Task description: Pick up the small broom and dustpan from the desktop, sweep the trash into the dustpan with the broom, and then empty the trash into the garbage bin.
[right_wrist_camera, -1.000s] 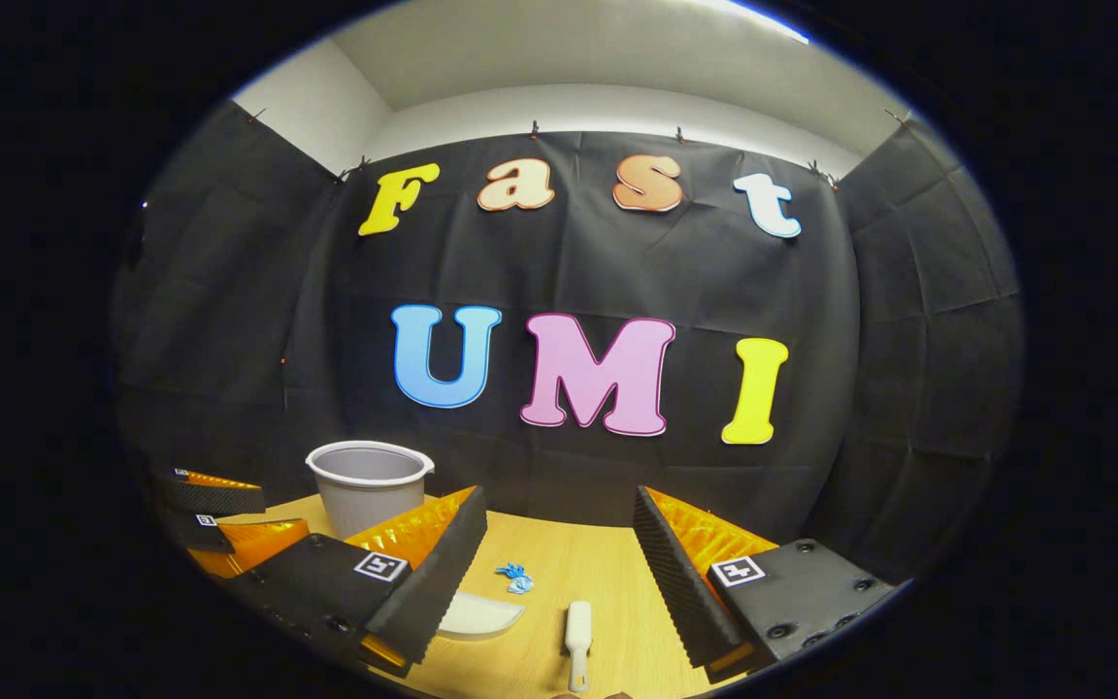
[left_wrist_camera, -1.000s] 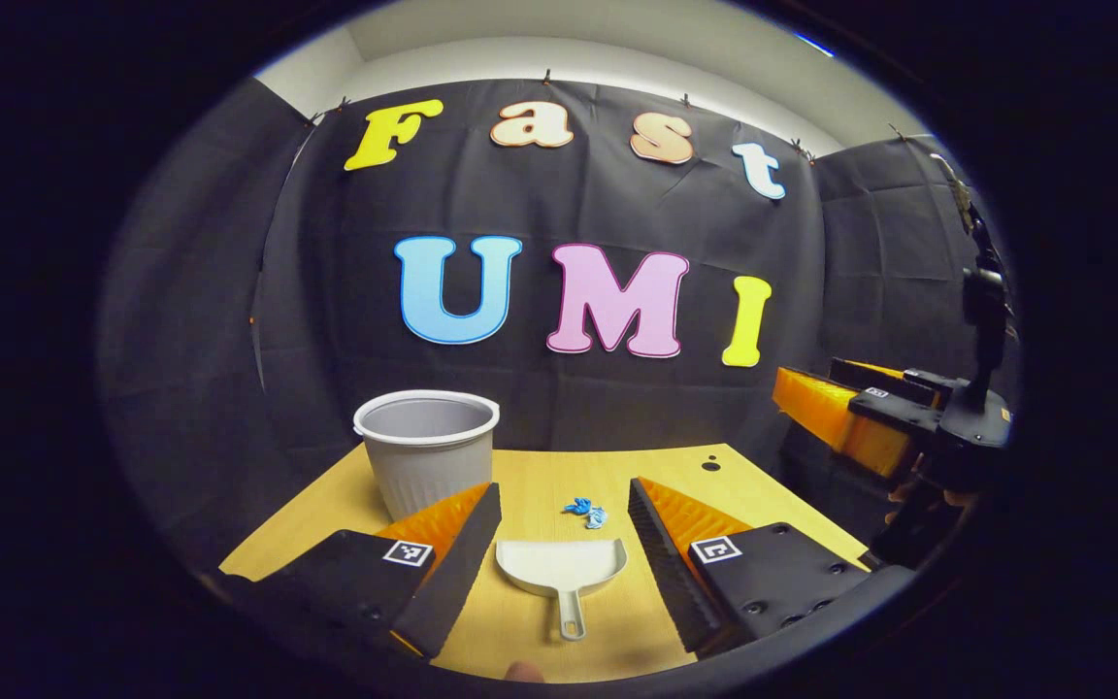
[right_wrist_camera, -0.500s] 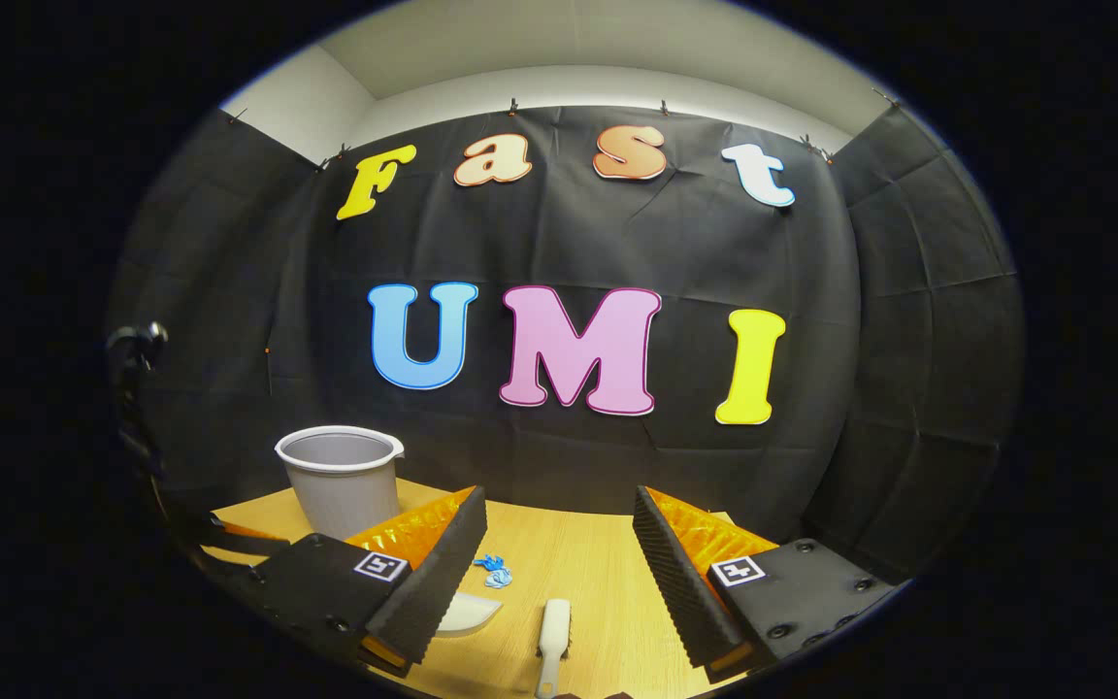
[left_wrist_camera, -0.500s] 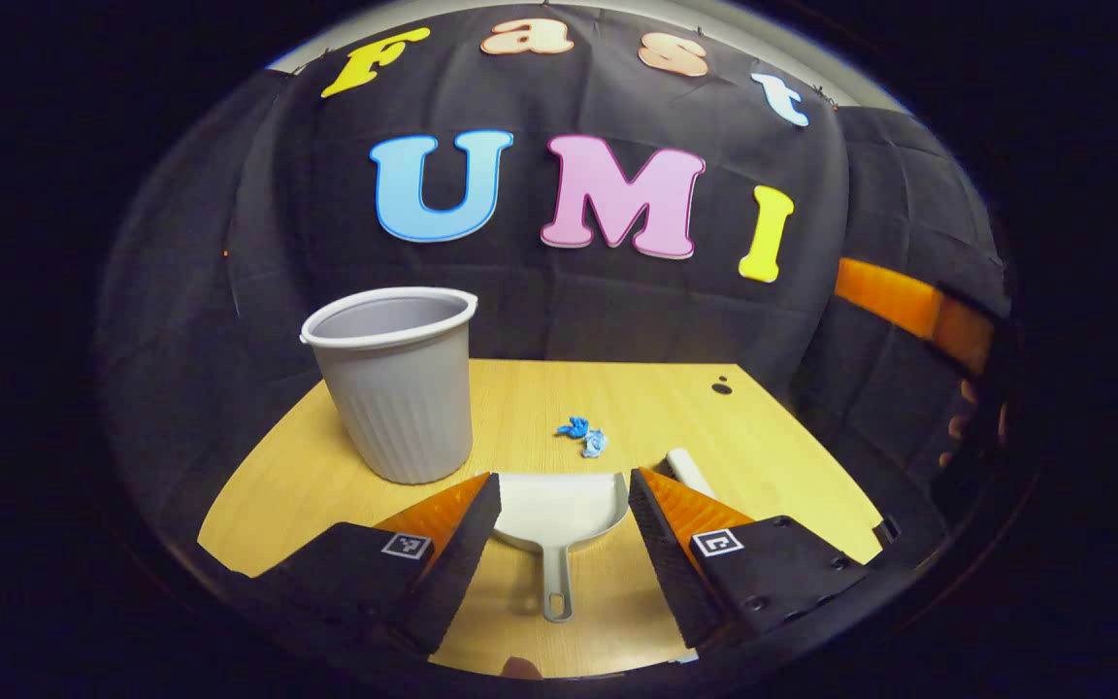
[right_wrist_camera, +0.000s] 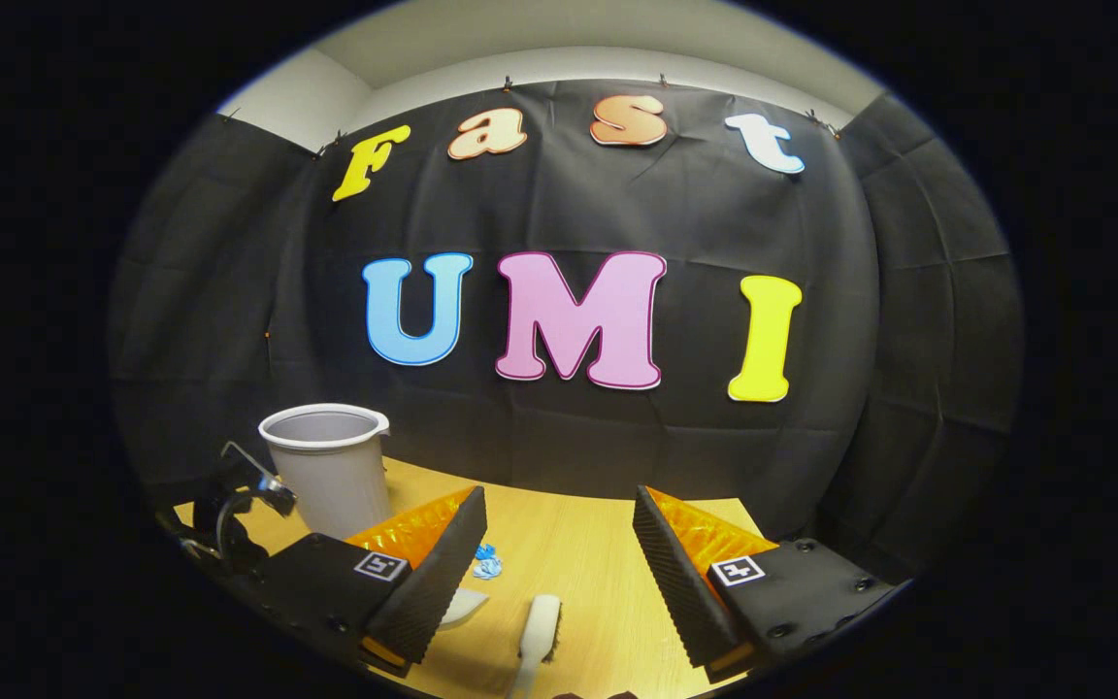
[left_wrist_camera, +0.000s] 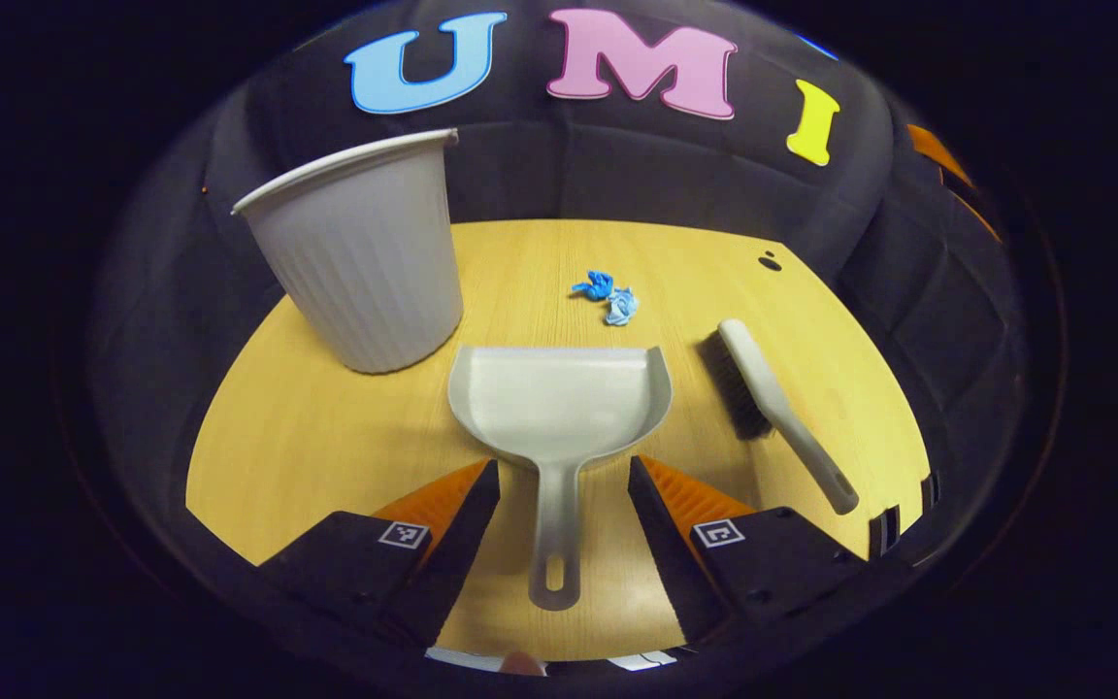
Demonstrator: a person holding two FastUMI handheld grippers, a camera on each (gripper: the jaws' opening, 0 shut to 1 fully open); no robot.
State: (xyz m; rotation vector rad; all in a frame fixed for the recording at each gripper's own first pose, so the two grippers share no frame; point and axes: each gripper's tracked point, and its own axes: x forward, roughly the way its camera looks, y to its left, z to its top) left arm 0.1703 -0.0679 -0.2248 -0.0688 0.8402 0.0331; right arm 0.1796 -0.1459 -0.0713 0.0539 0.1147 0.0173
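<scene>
You have tipped the left gripper [left_wrist_camera: 559,505] down over the yellow desktop [left_wrist_camera: 326,447] in the last second, and its jaws now stand wide apart on either side of the grey dustpan's [left_wrist_camera: 559,398] handle, touching nothing. The small broom [left_wrist_camera: 763,398] lies just right of the pan, the blue scraps of trash [left_wrist_camera: 608,296] just beyond its lip, the grey garbage bin [left_wrist_camera: 365,262] to the left. Your right gripper [right_wrist_camera: 559,573], equally wide and empty, has edged closer above the broom [right_wrist_camera: 538,626]. Both pickups look imminent; nothing is grasped yet.
</scene>
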